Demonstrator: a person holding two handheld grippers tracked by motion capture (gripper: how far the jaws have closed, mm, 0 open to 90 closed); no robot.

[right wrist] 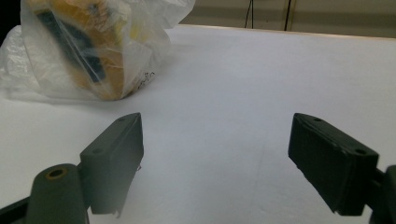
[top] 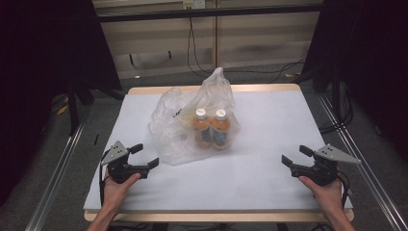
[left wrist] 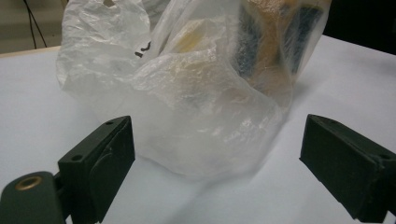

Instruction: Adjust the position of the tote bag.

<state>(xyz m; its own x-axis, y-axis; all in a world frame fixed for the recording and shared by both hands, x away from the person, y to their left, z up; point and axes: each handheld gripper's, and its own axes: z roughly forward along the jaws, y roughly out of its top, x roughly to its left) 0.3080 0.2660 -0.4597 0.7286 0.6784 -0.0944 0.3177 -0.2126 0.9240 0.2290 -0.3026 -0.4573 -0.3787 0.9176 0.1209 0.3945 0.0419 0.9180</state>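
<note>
A clear plastic bag stands in the middle of the white table. Inside it two orange bottles with white caps stand upright side by side. My left gripper rests near the table's front left, just left of the bag, open with nothing between its fingers. In the left gripper view the bag bulges close in front of the spread jaws. My right gripper sits at the front right, open and empty, well apart from the bag. The right gripper view has the bag at its upper left.
Black curtains and dark frame posts flank the table on both sides. Cables trail over the floor behind the far edge. Metal rails run along the floor on both sides.
</note>
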